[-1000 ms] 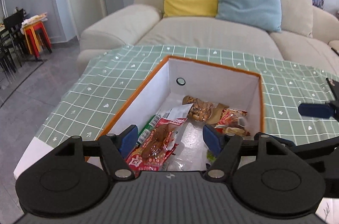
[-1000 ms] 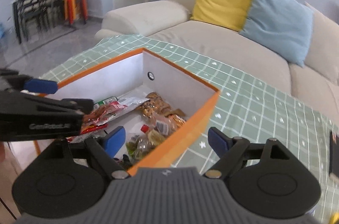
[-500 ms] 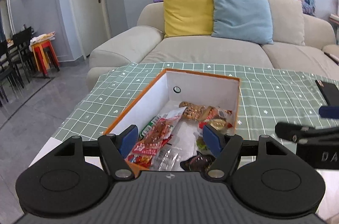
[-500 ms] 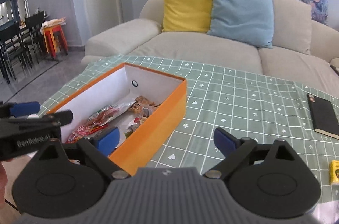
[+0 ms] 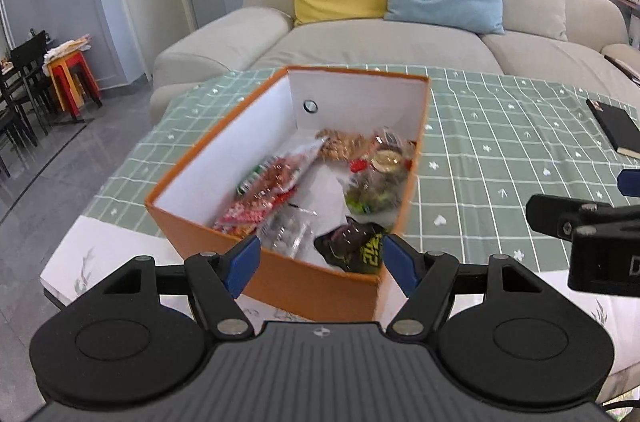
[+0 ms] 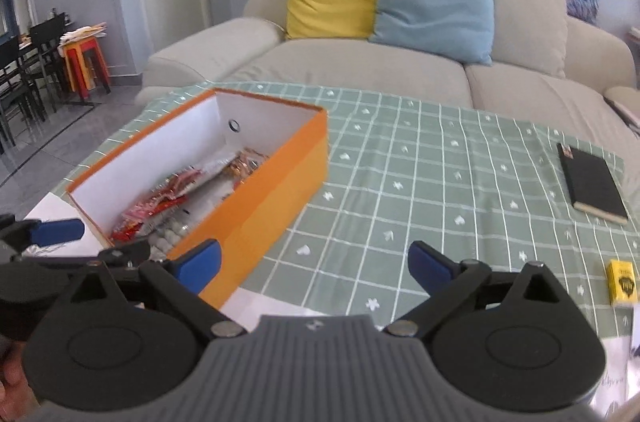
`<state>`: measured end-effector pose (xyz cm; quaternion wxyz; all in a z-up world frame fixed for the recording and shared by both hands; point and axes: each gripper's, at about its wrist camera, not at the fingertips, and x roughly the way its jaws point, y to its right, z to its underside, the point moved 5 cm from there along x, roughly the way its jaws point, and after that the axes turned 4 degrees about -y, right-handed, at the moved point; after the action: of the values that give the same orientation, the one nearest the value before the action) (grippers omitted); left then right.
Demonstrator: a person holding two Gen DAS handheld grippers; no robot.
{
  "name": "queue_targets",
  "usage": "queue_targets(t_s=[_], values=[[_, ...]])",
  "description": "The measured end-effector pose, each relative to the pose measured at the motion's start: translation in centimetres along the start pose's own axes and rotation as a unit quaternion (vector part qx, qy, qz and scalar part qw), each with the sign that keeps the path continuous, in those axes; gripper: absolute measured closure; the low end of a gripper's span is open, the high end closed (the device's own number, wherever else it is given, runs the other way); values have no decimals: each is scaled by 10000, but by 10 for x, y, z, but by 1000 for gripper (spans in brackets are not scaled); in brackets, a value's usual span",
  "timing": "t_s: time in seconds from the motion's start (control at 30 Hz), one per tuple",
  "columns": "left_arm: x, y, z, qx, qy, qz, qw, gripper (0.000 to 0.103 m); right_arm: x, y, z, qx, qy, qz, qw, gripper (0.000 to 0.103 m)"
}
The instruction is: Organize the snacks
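We see the snacks inside the orange box near the table edge; only the right view shows the yellow packet. Left gripper and right gripper both gape, holding nothing.

An open orange box with white inner walls sits on the green checked cloth. Snack packets lie jumbled across its floor, 1 dark packet nearest.

My left tongs and right tongs both gape wide, gripping nothing, held level side by side.
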<state>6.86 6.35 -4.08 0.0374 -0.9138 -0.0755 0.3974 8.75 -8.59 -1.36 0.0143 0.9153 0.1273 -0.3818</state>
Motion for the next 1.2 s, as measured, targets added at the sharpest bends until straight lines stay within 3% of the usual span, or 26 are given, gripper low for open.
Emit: queue_targets(t_s=[1.2], values=[[2,7,2,82,-120,-12,9999,21,0,2,3,61,-59,15,10000,6]])
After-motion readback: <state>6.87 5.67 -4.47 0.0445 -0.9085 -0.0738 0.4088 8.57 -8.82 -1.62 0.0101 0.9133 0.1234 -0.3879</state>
